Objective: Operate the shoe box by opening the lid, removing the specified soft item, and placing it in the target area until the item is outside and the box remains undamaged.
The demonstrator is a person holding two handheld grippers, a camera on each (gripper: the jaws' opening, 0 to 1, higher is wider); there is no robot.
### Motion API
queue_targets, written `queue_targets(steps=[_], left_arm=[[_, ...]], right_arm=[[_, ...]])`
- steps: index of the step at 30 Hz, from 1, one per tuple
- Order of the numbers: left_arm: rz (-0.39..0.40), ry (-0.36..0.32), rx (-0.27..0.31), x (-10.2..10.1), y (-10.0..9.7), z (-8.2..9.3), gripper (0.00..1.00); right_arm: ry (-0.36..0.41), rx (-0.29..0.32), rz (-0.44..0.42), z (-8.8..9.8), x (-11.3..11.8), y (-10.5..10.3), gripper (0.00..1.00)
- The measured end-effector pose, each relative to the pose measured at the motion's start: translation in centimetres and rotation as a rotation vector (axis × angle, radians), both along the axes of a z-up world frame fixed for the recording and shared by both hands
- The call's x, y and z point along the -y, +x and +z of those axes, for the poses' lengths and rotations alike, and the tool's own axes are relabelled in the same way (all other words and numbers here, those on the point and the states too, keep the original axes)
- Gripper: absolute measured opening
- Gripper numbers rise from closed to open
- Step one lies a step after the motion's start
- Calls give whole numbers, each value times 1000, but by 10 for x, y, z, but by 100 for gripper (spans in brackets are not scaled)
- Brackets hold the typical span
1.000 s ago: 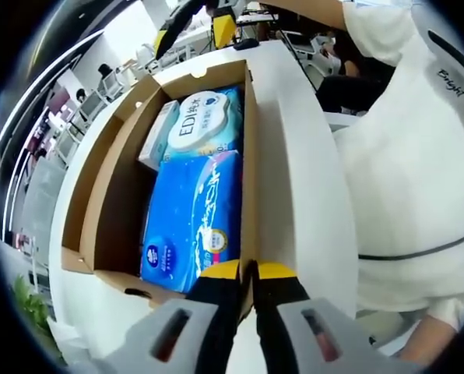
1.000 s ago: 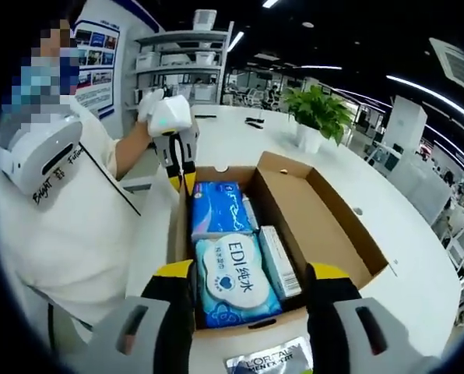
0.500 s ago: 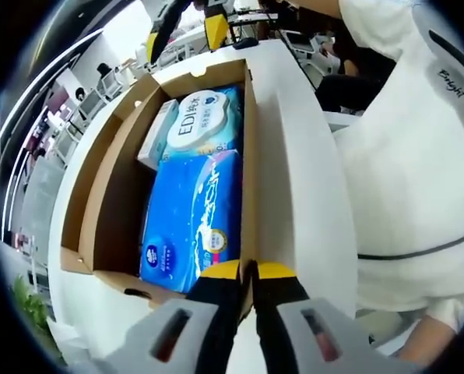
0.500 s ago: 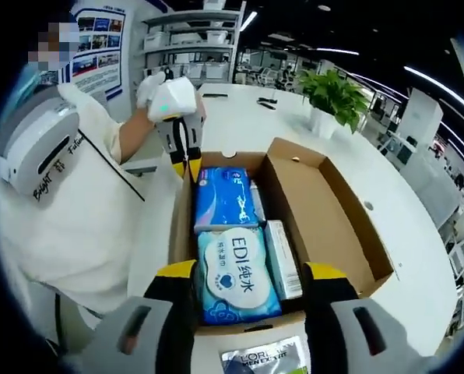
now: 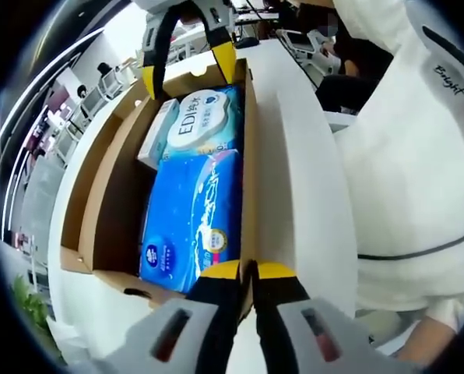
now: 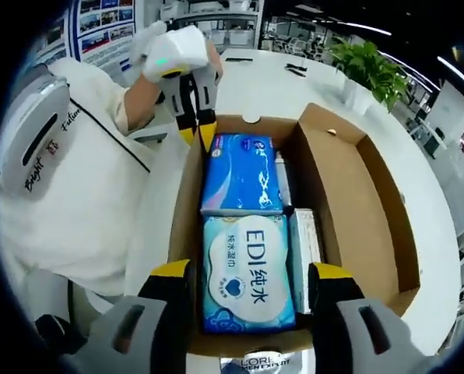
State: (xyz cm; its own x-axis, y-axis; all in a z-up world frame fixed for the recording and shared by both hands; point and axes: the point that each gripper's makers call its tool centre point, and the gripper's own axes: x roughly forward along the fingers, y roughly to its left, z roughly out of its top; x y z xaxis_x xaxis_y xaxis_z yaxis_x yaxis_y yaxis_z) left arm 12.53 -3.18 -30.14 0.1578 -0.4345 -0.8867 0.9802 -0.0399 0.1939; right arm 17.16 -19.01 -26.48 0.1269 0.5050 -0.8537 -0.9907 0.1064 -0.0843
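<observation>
Over open shoe box [image 6: 349,202], right gripper [image 6: 251,284] spread, straddling EDI pack [image 6: 247,269]

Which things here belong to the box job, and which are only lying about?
For the job:
- shoe box, lid open
- EDI wipes pack
- blue tissue pack
- left tongs, shut on the box wall
- right tongs, open

Lying about:
- potted plant
- L'Oreal packet
- slim carton

— We see matt brown cardboard in the shoe box [image 6: 337,195], rough at its cut edges.
— We see glossy plastic film on both packs between the right gripper's [image 6: 249,282] jaws.
</observation>
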Motion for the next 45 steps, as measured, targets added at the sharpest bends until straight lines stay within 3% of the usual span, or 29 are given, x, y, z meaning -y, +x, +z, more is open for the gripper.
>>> queue_targets(steps=[4, 9, 10, 13, 20, 26, 33, 45], left_arm=[[-3, -3, 7, 0, -1, 0, 5], [-2, 2, 3, 1, -1, 0, 5], [-2, -1, 1, 1, -2, 0, 5], [0, -3, 2, 1, -2, 0, 5], [0, -2, -2, 0, -3, 0, 5], [9, -7, 1, 0, -2, -1, 5], [9, 0, 3, 0, -2, -1, 5], [5, -1, 12, 0, -2, -2, 5]], right_arm=[[-49, -10, 29, -10, -7, -2, 62], [-115, -60, 23, -21, -9, -5, 67], [-153, -94, 22, -26, -5, -10, 67], [-225, -76, 42, -36, 1, -8, 67], [-292, -69, 20, -54, 1, -9, 68], [-400, -53, 48, -67, 2, -9, 65], [-409, -41, 39, -78, 2, -7, 67], [-454, -75, 41, -84, 2, -5, 68]])
